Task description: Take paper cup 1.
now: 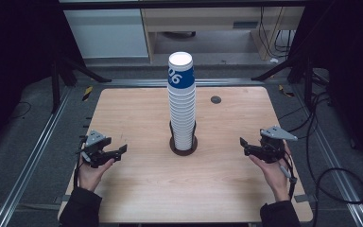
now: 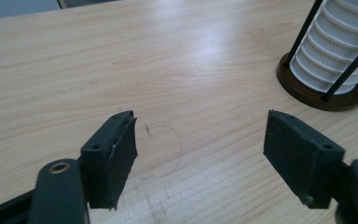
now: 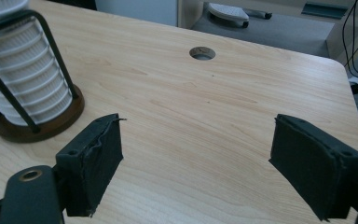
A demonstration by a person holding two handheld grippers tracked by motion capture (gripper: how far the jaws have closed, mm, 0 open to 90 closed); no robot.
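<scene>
Wooden table with a tall stack of cups at its middle.
Left gripper near the left edge and right gripper near the right edge, both released, seemingly just above the wood.

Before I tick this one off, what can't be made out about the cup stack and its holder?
- Cup stack: the upper part is cut off by the frame edge in both gripper views.
- Blue print on the top cup: in the high view it wraps out of sight, so it can't be read in full.
- Holder base: its far side is hidden behind the cups in the left gripper view.
- Cup count: the rims are too small in the high view.
</scene>
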